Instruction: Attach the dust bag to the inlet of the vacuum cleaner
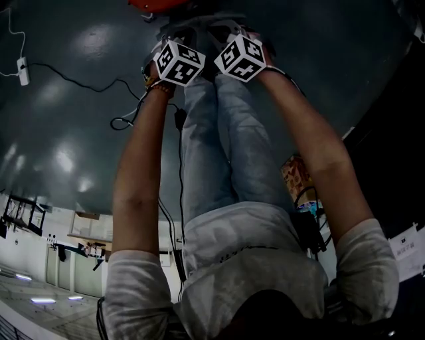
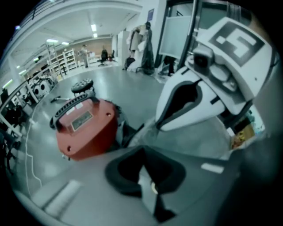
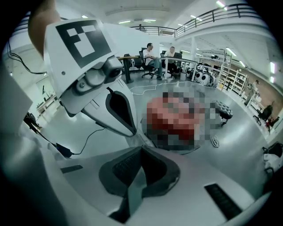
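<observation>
The red vacuum cleaner point(image 2: 86, 128) stands on the grey floor, ahead of both grippers; in the head view only its edge point(image 1: 159, 3) shows at the top. A thin grey dust bag point(image 2: 147, 132) hangs between the two grippers. My left gripper point(image 2: 142, 152) is shut on a strip of it. My right gripper point(image 3: 140, 152) is shut on its other side, and the grey strip point(image 3: 135, 192) runs down between the jaws. The two tips nearly meet. In the head view the marker cubes point(image 1: 178, 63) point(image 1: 240, 58) hide the jaws and the bag.
A black cable point(image 1: 86, 83) and a white power strip point(image 1: 23, 70) lie on the floor to the left. A black stool point(image 2: 82, 85) stands behind the vacuum. People sit at desks point(image 3: 159, 55) far back. The person's legs point(image 1: 212, 139) are under the arms.
</observation>
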`<state>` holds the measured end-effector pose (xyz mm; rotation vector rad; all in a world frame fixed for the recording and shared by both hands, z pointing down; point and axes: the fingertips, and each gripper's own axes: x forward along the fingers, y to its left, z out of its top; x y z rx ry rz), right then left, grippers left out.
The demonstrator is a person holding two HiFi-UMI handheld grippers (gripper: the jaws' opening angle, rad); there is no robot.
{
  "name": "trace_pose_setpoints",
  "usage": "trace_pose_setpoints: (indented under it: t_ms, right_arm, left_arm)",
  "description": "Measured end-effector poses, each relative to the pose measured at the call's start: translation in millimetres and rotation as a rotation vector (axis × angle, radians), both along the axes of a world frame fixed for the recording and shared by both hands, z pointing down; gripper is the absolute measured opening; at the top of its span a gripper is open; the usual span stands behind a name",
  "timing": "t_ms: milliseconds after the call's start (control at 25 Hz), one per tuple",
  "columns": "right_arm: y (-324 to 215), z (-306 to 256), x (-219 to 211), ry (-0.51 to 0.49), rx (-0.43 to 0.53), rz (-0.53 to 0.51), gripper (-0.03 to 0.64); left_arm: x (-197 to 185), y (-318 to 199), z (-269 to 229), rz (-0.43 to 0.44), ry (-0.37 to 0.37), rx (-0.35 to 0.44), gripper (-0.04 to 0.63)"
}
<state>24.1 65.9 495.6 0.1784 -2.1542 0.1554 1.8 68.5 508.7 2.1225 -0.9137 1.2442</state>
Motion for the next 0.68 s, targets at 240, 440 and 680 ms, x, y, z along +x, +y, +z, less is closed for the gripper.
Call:
trace_pose_setpoints:
  t_ms: [240, 440, 680]
  right_arm:
    - [-1.0, 3.1, -1.6, -0.003, -0.009, 0.002, 0.011]
    - [-6.4, 6.7, 1.0, -0.01, -0.007, 0.014, 0.01]
    - [-1.1, 10.2, 0.0, -0.014, -0.011, 0.016, 0.011]
  left_arm:
    - [-2.1, -1.4, 0.5, -0.031, 0.033, -0.021, 0.003]
    - [-1.3, -8.7, 3.3, -0.043, 0.034, -0.017, 0.003]
    - [-2.5, -5.1, 7.6, -0.051, 0.035, -0.018, 0.003]
